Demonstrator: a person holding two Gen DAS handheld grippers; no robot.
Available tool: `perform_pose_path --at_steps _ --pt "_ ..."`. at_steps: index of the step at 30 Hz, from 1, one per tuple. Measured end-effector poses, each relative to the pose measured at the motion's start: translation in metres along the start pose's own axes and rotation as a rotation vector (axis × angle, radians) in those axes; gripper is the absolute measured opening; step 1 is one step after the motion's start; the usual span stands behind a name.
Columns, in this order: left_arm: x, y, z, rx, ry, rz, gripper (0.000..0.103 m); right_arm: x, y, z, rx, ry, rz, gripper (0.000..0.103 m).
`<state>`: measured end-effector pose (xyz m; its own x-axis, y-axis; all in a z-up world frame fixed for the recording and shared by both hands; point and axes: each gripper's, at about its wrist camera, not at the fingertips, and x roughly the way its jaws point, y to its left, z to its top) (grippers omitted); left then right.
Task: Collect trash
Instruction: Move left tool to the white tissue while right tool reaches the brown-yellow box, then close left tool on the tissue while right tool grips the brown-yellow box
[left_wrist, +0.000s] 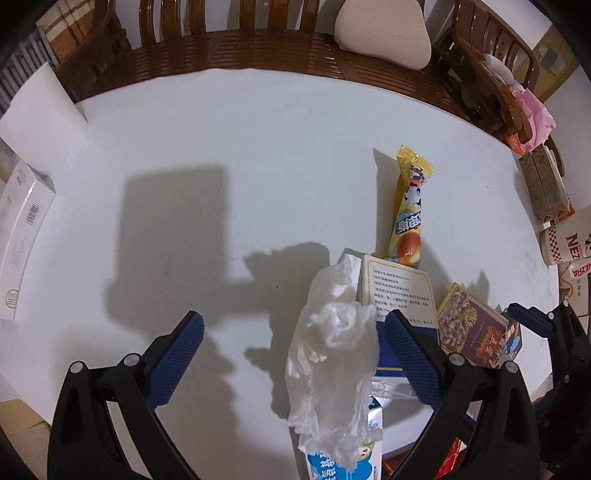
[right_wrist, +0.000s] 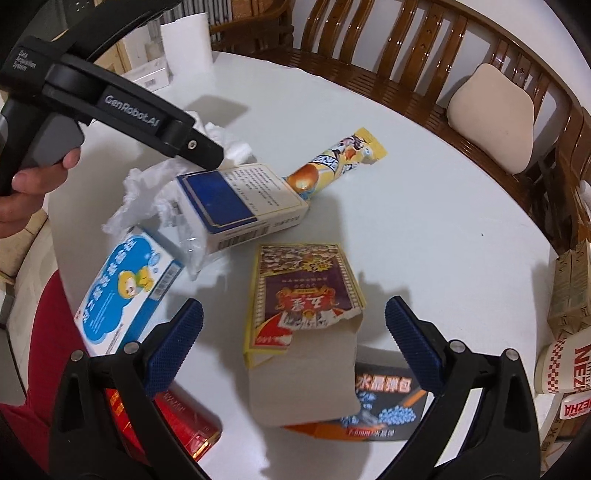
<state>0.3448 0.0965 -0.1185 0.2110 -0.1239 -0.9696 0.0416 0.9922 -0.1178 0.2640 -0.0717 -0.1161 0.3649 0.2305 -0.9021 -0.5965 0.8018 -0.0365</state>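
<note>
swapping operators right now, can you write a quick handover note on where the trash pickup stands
Left hand-held gripper: open, empty, with the crumpled tissue between its fingers.
Right hand-held gripper: open, empty, over the torn yellow carton.
On the white table: blue-and-white box, blue cartoon box, yellow snack wrapper, red pack, black packet.
Done: nothing visibly collected.
Left: everything; no bin in view.

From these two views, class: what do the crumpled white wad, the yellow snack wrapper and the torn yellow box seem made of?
Crumpled white wad: likely soft matte tissue paper, finely creased. Yellow snack wrapper: glossy plastic film, crimped end. Torn yellow box: printed cardboard, with a grey unprinted inside.
</note>
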Motion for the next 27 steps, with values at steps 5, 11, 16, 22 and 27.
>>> perform_pose_path --at_steps 5,11,16,22,27 --pt "0.004 0.0 0.004 -0.004 -0.003 -0.011 0.085 0.006 -0.009 0.002 0.02 -0.002 0.002 0.077" --pt "0.008 0.001 0.005 -0.024 0.01 -0.049 0.063 0.009 -0.009 0.003 0.017 0.002 -0.001 0.065" --pt "0.009 0.003 0.005 -0.044 0.008 -0.074 0.05 0.011 -0.006 0.004 0.02 0.002 -0.008 0.06" --pt "0.009 0.008 0.003 -0.065 0.009 -0.119 0.039 0.007 -0.007 0.007 0.026 -0.012 -0.052 0.06" --pt "0.003 0.01 0.002 -0.046 -0.02 -0.1 0.022 0.002 -0.012 0.012 0.047 -0.03 -0.083 0.06"
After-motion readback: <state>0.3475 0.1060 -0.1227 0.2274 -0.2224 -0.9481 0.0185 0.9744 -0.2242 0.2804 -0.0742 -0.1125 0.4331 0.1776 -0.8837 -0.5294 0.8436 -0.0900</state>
